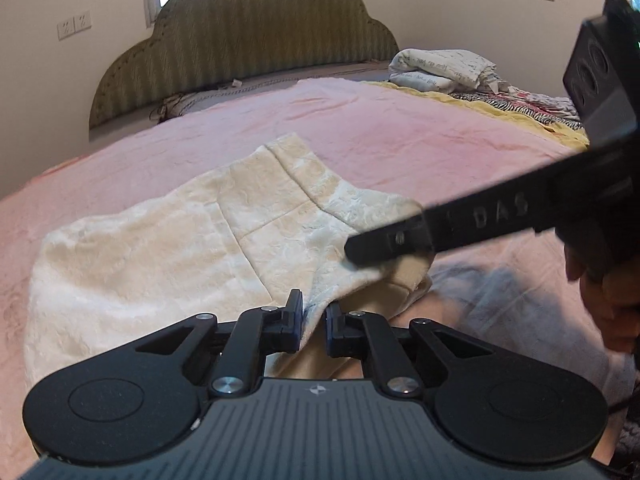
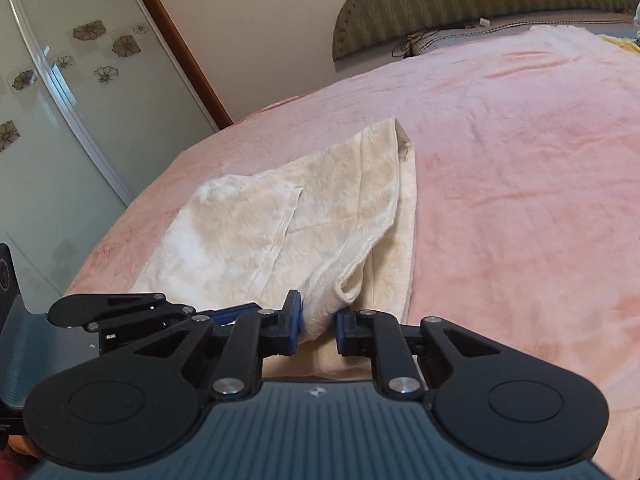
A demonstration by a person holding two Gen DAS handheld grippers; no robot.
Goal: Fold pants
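Cream textured pants [image 1: 168, 248] lie partly folded on a pink bedspread [image 1: 400, 128]. My left gripper [image 1: 314, 326] is shut on a near edge of the pants. In the right wrist view the pants [image 2: 304, 208] stretch away from me, and my right gripper [image 2: 318, 330] is shut on a bunched near edge of them. The right gripper also shows in the left wrist view [image 1: 360, 250] as a black arm reaching in from the right, its tip on the cloth. The left gripper shows at the left of the right wrist view [image 2: 224, 314].
A padded green headboard [image 1: 248, 40] stands at the far end of the bed. Folded white linen [image 1: 440, 68] and striped cloth lie at the far right. A glass wardrobe door with flower prints [image 2: 60, 120] stands left of the bed [image 2: 520, 160].
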